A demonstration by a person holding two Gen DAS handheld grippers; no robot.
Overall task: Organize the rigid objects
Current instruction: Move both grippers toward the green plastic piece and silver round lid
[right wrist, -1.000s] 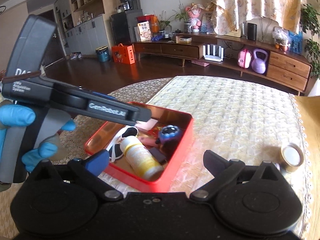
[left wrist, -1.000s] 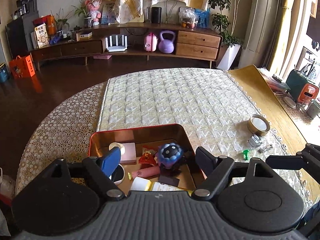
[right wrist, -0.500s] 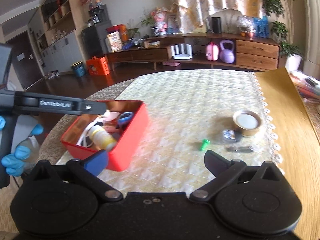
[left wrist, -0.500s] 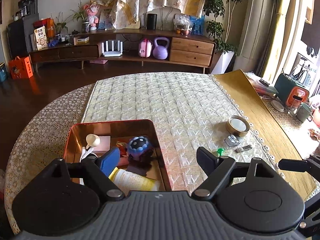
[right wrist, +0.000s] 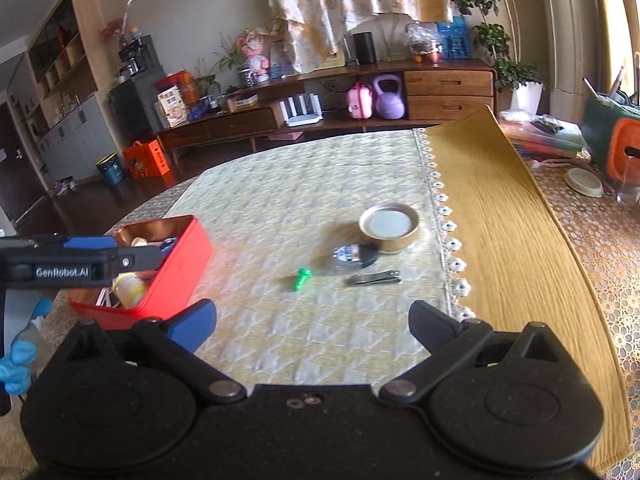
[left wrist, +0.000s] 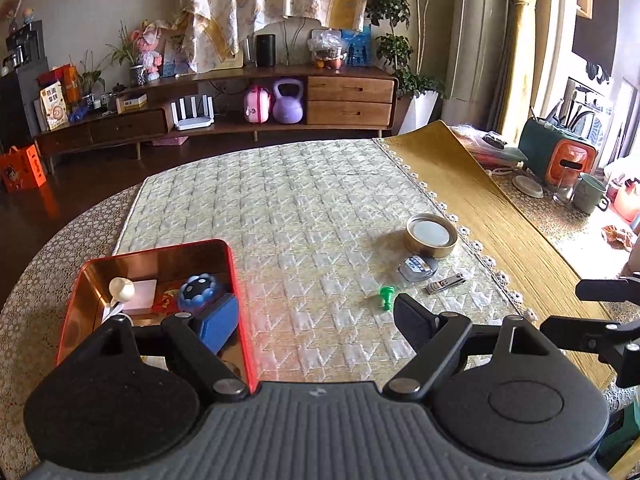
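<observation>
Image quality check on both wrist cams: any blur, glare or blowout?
Left wrist view: sharp on the mat, strong fisheye bending at the edges, window side blown out at right, a pinkish reflection beside the red tin. Right wrist view: softer overall, the green piece and nail clipper slightly smeared, bright glare at far right.

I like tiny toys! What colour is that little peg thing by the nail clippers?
Bright green plastic peg; right wrist view shows it best.

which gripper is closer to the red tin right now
Left. The left gripper hangs over the red tin's near right corner; the right gripper sits off to its right.
</observation>
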